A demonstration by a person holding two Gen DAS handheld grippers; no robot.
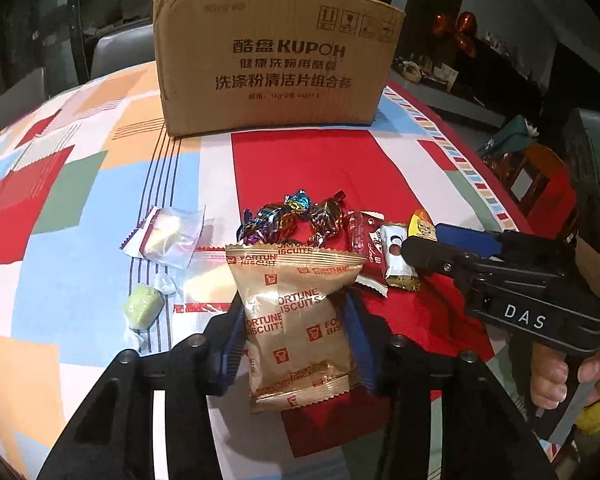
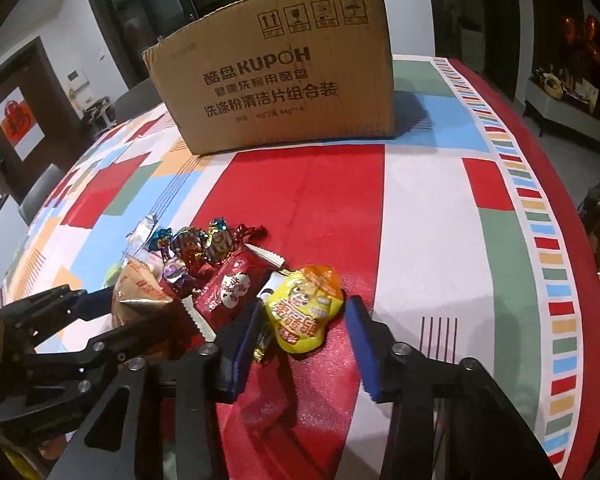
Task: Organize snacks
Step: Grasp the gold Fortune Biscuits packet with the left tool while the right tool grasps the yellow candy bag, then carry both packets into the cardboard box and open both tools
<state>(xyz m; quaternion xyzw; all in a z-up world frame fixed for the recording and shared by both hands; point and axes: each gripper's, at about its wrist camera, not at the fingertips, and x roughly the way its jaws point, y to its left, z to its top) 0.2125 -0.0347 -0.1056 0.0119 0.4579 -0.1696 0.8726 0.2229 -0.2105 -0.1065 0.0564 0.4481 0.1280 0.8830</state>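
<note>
Patchwork-clothed table (image 1: 100, 208), printed cardboard box (image 1: 276, 60) at back; before it, my left fingers (image 1: 236, 344) clamp gold biscuit packet (image 1: 296, 320); right fingers (image 2: 358, 332) apart, straddling yellow snack pouch (image 2: 304, 308).

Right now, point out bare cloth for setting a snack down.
Free: the red stripe between the brown cardboard box and the foil-wrapped candies; also the white and green cloth right of the yellow snack pouch. Crowded: the snack pile.

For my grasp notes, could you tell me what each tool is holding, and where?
Left tool pinches the Fortune Biscuits packet across its middle; right tool only straddles the yellow packet.
</note>
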